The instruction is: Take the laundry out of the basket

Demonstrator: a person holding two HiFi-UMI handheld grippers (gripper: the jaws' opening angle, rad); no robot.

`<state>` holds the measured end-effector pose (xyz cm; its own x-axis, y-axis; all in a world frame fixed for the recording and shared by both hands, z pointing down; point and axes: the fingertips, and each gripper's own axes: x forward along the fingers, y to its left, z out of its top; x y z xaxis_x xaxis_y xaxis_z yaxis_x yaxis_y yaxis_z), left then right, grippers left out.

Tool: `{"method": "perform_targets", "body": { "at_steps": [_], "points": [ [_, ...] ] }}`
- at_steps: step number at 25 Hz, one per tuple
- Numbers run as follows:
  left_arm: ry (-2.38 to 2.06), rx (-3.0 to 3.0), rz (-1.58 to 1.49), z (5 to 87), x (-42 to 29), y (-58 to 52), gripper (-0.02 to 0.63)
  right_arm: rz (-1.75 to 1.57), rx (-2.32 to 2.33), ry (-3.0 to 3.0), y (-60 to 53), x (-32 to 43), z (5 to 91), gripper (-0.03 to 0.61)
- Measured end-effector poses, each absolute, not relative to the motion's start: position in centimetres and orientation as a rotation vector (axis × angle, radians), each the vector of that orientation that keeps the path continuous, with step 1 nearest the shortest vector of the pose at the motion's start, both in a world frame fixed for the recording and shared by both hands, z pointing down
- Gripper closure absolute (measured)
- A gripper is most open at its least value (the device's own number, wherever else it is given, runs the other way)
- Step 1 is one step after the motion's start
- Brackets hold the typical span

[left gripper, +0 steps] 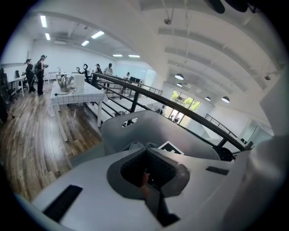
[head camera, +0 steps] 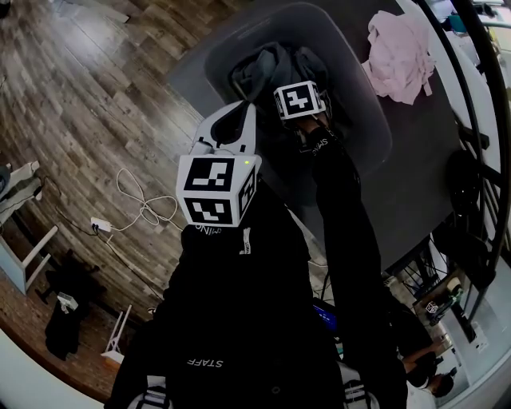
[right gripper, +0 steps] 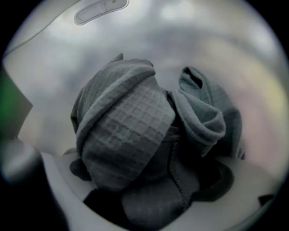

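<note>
Task looks partly done: a pink garment [head camera: 397,54] lies crumpled on the dark table [head camera: 431,160] just beside the basket [head camera: 375,120], so it is prob. already out, while a heap of grey laundry [head camera: 267,64] sits inside, approx. at the tub's middle. The right gripper [right gripper: 153,180] points steeply down into the basket, its fingers [right gripper: 58,180] spread wide, with cloth bulging up between them. The blur makes it hard to say whether the pads touch it, but it reads as not yet gripped. The left gripper [left gripper: 149,173] hangs outside the near rim, fingers [left gripper: 90,180] together w/ nothing in them. At least two pieces are left to lift. One is a waffle-weave cloth [right gripper: 122,131], a thick, soft grid texture folded into a rounded hump. The other is a smoother blue-grey knit piece [right gripper: 203,113] with a rolled hem and a stitched edge. The basket is smooth matte grey plastic, oval, w/ a slot handle [right gripper: 100,10] in its wall.
</note>
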<state>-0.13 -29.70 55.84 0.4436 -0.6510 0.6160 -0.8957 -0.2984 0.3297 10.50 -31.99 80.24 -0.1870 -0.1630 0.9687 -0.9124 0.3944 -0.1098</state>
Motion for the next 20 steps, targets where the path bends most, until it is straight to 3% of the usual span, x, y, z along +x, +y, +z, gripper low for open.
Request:
{"method": "perform_targets", "body": {
  "at_steps": [9,20],
  "points": [
    [-1.303,2.041,0.479,55.9,-1.1,-28.8,0.612,0.848,0.936,-1.626,-32.2,10.5,80.2,0.009],
    [-1.336,2.039,0.451,54.7,-2.6,-27.4,0.612,0.789,0.974,-1.647,-31.5,9.9,78.6,0.281]
  ]
}}
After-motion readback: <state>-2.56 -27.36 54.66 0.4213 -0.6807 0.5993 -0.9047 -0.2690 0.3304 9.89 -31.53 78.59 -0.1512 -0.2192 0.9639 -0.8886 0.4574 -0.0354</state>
